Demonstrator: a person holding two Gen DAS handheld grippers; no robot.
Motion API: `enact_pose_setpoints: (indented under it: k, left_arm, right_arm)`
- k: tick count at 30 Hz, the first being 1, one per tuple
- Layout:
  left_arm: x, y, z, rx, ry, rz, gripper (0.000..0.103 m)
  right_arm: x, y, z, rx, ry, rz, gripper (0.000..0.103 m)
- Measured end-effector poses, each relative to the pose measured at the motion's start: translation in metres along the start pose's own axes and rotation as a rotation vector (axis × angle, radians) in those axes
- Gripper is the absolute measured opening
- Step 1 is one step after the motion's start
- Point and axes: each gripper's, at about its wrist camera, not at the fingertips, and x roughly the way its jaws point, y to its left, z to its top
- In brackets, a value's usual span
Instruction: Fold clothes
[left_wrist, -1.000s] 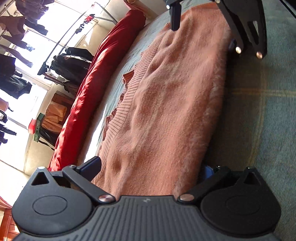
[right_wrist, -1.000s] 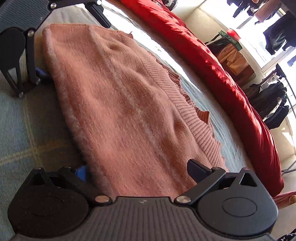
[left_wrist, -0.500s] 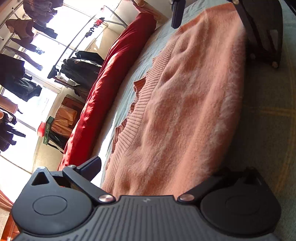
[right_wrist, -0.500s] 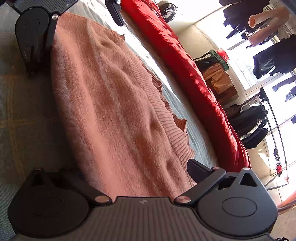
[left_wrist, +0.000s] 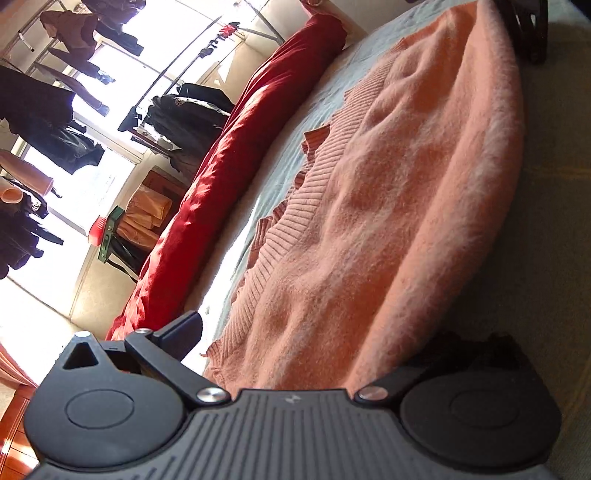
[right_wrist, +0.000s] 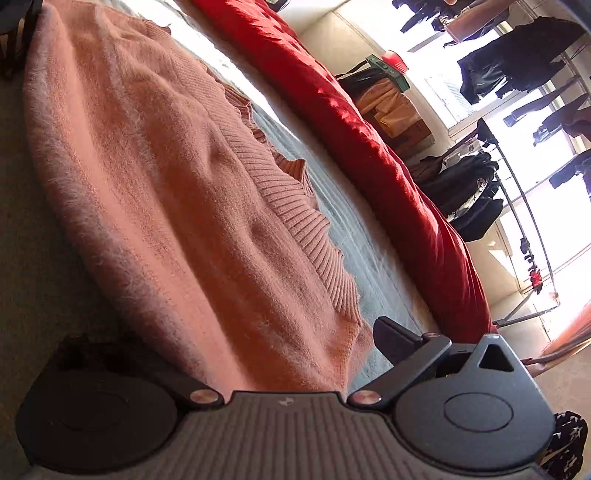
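I have both grippers set wide at the two ends of the pink sweater (left_wrist: 388, 221), which lies doubled over on the grey-green bed cover (left_wrist: 546, 206). On the left gripper (left_wrist: 317, 354), one finger (left_wrist: 181, 332) at 9 o'clock stands clear and the other is hidden under the fuzzy edge; the right gripper (right_wrist: 258, 354) mirrors that. Neither visibly pinches cloth. To fold well I would keep both ends level and taut. The sweater's ribbed hem (right_wrist: 295, 210) points toward the red duvet (right_wrist: 369, 140) at 2 o'clock.
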Motion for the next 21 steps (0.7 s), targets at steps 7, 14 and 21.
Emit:
enact_pose_setpoints:
  k: [7, 14, 21]
  left_arm:
    - [0.012, 0.001, 0.003, 0.006, -0.001, -0.007, 0.103]
    - [0.013, 0.007, -0.011, -0.068, 0.031, -0.036, 0.103]
    - [0.009, 0.000, -0.005, 0.017, 0.022, 0.001, 0.103]
  right_arm:
    - [0.014, 0.007, 0.014, -0.034, -0.027, 0.013, 0.103]
    - [0.015, 0.003, -0.002, 0.059, -0.007, 0.015, 0.103]
    - [0.007, 0.017, 0.011, -0.071, 0.009, -0.083, 0.103]
